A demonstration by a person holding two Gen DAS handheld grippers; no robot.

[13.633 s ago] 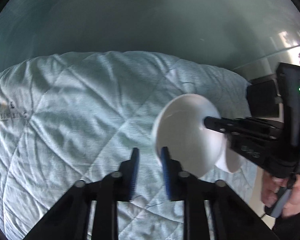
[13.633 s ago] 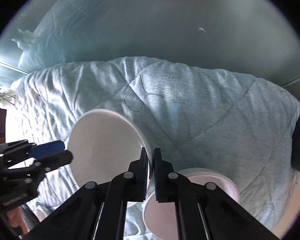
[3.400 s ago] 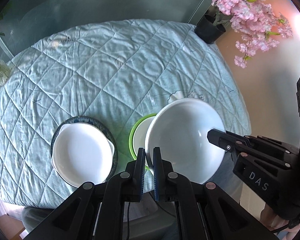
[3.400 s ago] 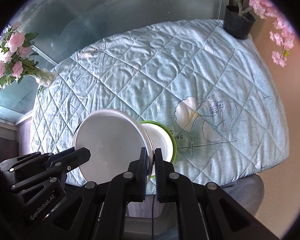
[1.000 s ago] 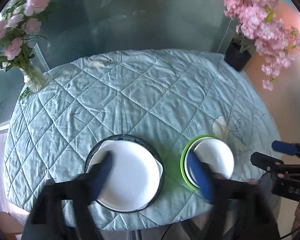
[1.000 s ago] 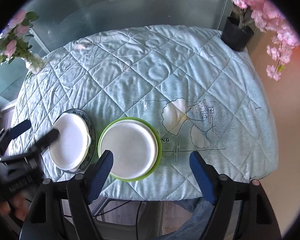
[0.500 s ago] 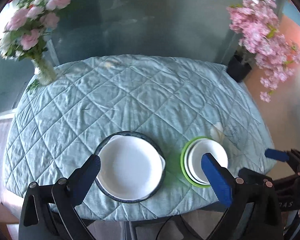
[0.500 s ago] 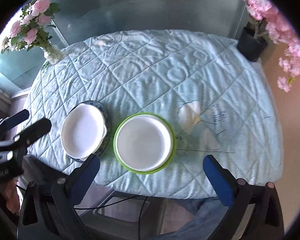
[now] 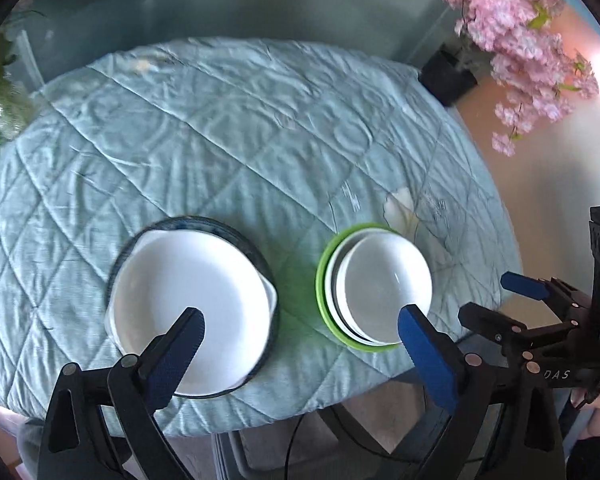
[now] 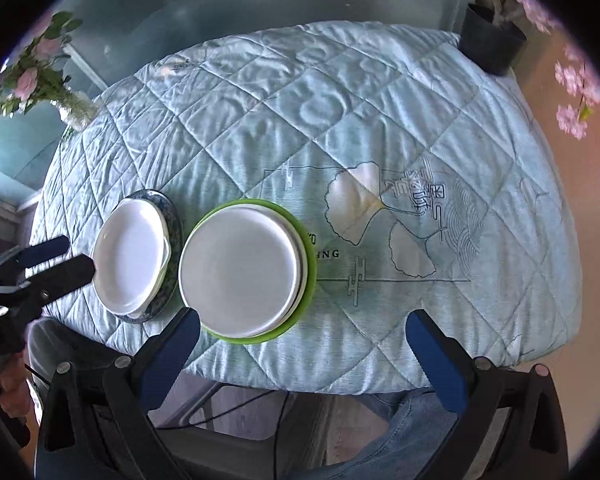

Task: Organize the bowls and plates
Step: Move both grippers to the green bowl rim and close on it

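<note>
Left gripper [image 9: 298, 322] with blue-padded black fingers, spread wide with nothing between the pads, having closed in a touch after swinging open; hovering above the near edge of the table, one pad over the left stack, the other over the right stack. Right gripper [image 10: 302, 334], same build, likewise wide apart and empty after just opening, hanging over the near table edge in front of the right stack; also visible at the right of the left wrist view [image 9: 500, 300], a hand [image 9: 598, 416] below it.

Directly below: white shallow dish with small side handles [image 9: 188, 312], nested on a dark blue-rimmed round plate [image 9: 260, 252] — left stack. Just beside it, not touching: white round bowl [image 9: 384, 284] seated in another white bowl, both on a lime green round plate [image 9: 322, 280] — right stack.

Underneath both: pale blue quilted tablecloth [image 10: 340, 120], printed with ginkgo leaves, covering the table. Farther out: black pot of pink blossom branches [image 9: 448, 76] at the far right corner, glass vase of pink roses [image 10: 74, 108] at the far left.
</note>
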